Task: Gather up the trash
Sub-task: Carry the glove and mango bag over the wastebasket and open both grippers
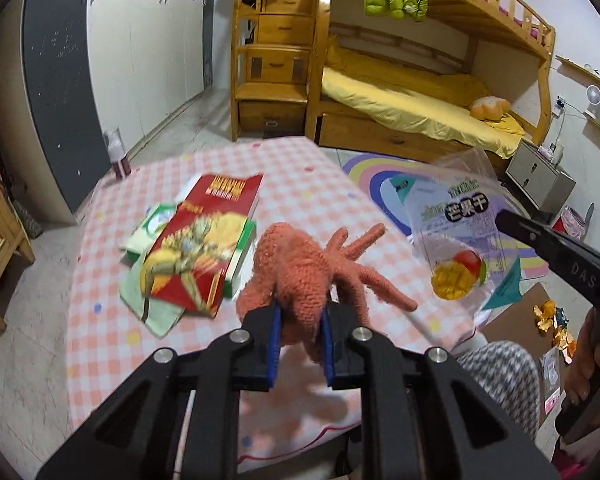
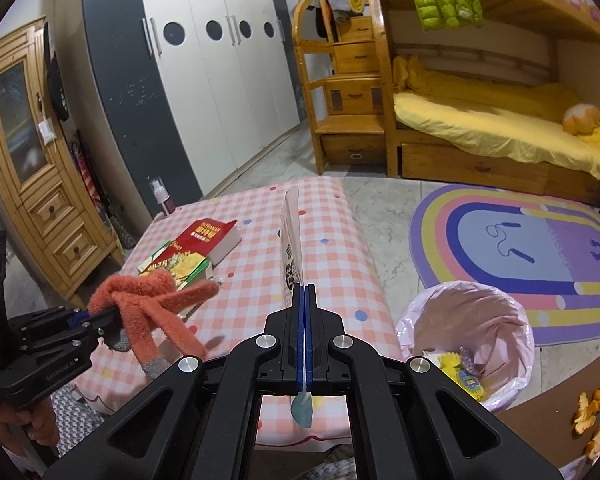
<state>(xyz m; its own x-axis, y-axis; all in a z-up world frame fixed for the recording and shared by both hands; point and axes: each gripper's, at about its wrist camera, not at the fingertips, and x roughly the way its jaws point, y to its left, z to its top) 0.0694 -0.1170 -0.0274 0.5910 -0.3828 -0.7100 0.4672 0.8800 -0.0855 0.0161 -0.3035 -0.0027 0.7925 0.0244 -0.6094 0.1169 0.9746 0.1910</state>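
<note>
Pink-and-white check covers the surface (image 2: 332, 216) in both of your views, but only the right wrist view shows the pink-lined trash bin (image 2: 466, 340) on the floor beside it. From the left wrist view you can read the mango snack bag (image 1: 456, 236) face-on; your right tool (image 2: 304, 298), clamped tight on it, sees it edge-on. Your left tool (image 1: 300, 330) pinches the orange glove (image 1: 300, 264), lifted off the surface.
</note>
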